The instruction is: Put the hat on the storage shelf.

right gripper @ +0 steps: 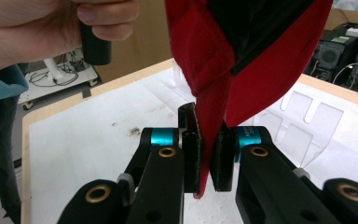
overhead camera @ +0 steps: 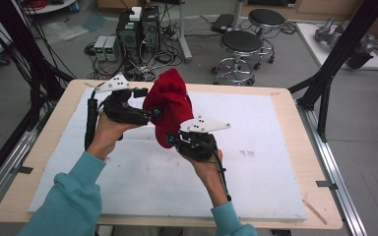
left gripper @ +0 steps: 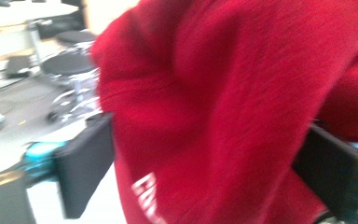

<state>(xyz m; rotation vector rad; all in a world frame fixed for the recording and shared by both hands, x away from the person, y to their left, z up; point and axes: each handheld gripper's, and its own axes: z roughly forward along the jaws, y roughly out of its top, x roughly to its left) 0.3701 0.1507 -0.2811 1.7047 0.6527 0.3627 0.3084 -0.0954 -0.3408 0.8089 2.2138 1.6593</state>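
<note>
A red fabric hat [overhead camera: 170, 105] with white lettering and a dark lining hangs above the white mat, held up between both hands. My right gripper [overhead camera: 173, 138] is below it, and in the right gripper view my right gripper [right gripper: 207, 158] is shut on the hat's lower edge [right gripper: 214, 107], with the fabric pinched between its pads. My left gripper [overhead camera: 150, 104] comes in from the left at mid height. In the left gripper view the left gripper [left gripper: 209, 163] has its jaws spread wide, the red fabric [left gripper: 223, 93] bulges between them, and I see no pinch.
A white mat [overhead camera: 275, 147] covers the wooden table [overhead camera: 295, 118]. Beyond the far edge are two stools [overhead camera: 241, 44], computer towers [overhead camera: 138, 29] and cables on the floor. Black frame poles [overhead camera: 334, 64] stand at the right and left.
</note>
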